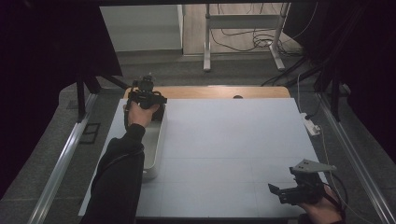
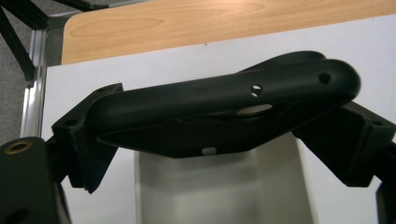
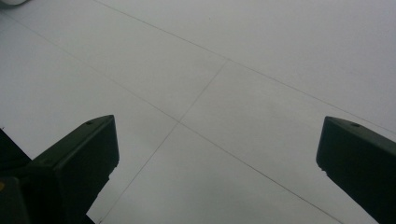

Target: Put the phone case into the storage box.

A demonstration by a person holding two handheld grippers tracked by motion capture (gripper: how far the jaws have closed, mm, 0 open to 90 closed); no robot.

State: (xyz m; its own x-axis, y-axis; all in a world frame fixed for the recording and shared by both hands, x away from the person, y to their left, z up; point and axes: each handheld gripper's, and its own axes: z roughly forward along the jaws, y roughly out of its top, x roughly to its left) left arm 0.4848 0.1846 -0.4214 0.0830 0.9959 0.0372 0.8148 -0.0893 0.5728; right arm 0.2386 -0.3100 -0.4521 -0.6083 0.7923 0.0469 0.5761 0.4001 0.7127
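— Jaws of the left gripper (image 2: 224,140): how are they set?
— Closed on a black handle-like piece (image 2: 224,109), held crosswise above the far end of the white tray (image 1: 156,144).
— And the right gripper (image 1: 299,189)?
— Spread wide, nothing held, well apart from that tray over the bench (image 1: 224,140).

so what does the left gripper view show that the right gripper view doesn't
Left gripper view: the left hand-held gripper shut on a black curved object, held above a white bin, with the wooden table edge beyond. Right gripper view: the right hand-held gripper with jaws wide apart and nothing between them, and faint seam lines. Both show the white table surface.
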